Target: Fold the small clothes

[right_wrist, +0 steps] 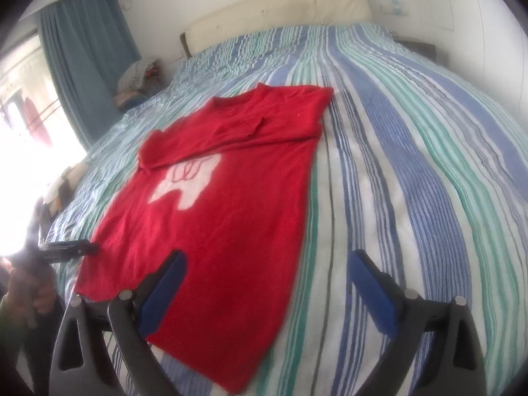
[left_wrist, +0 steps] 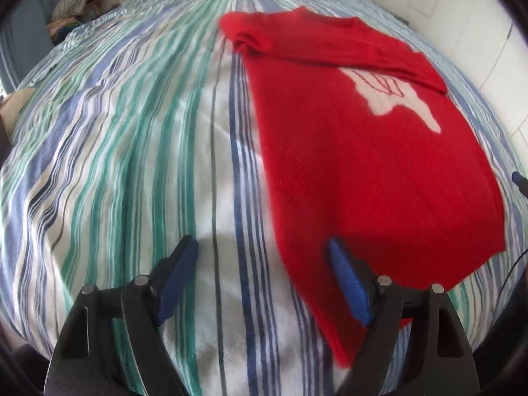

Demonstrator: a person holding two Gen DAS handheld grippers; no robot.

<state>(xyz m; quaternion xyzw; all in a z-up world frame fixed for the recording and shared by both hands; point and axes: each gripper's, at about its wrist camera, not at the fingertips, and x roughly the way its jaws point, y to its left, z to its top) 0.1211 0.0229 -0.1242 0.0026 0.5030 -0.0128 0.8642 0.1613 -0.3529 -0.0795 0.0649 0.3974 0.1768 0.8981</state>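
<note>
That red knit sweater (right_wrist: 224,204) lying flat on the striped bedsheet (right_wrist: 412,165), sleeves already folded in, looks soft and floppy, so I'd grab both hem corners with the left gripper (left_wrist: 264,283) and right gripper (right_wrist: 267,293), both wide open and empty.

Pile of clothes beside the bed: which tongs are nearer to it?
Left. The left tongs hover at the sweater's edge on the side of the bed where the pile sits; the right tongs hover across the sweater, farther away.
</note>
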